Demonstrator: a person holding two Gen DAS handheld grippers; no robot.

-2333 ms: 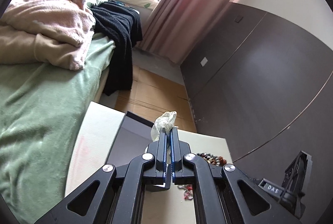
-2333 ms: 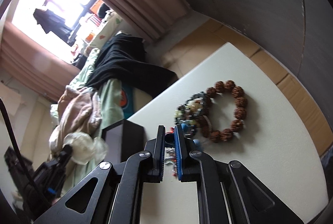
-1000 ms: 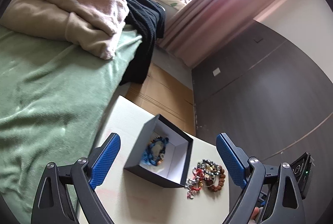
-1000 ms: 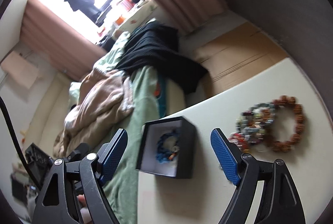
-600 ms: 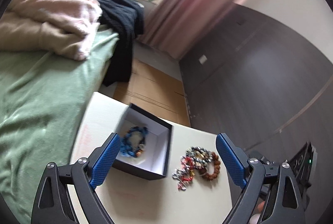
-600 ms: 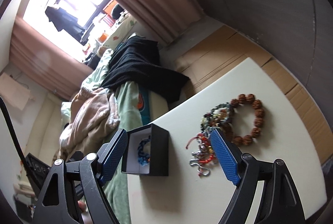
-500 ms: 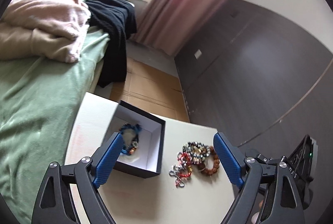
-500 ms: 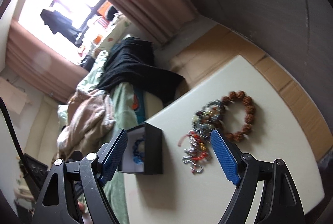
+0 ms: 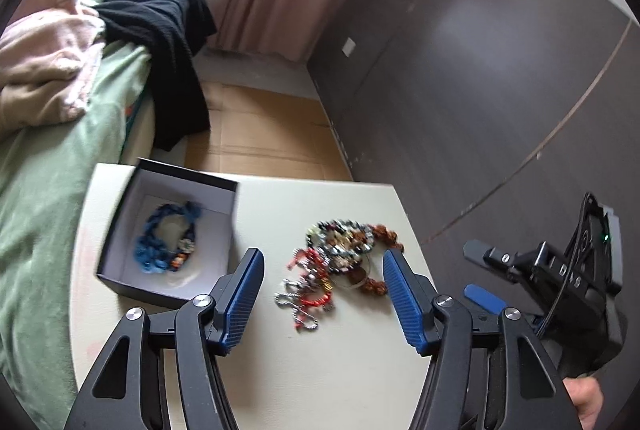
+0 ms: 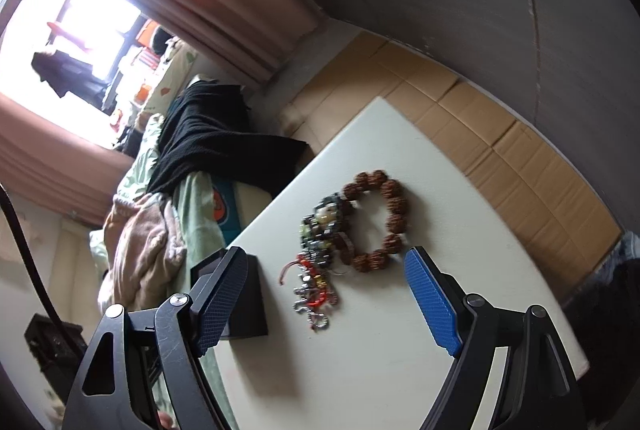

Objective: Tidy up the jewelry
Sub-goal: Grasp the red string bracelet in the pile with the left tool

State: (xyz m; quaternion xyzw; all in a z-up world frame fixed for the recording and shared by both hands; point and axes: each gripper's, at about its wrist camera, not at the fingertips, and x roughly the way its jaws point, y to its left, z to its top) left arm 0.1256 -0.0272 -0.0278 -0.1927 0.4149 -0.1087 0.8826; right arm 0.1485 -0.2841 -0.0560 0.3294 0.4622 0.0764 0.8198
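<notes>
A pile of bracelets [image 9: 336, 262] lies in the centre of the frame on a cream table [image 9: 280, 370]. At its left stands an open black box [image 9: 168, 230] holding a blue bracelet [image 9: 168, 238]. The left gripper [image 9: 323, 294] hovers over the pile, its jaws closing with nothing pressed between them. The right gripper [image 10: 326, 294] stands wide apart, empty. A bed with green sheet [image 9: 40, 190] fills the left, cardboard floor [image 9: 260, 138] and a dark wall [image 9: 480, 70] lie beyond.

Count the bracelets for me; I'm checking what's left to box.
4, perhaps more hidden in the tangle. Blue bracelet lies in the box. On the table: brown bead bracelet, dark bead bracelet, red-and-silver bracelet.
</notes>
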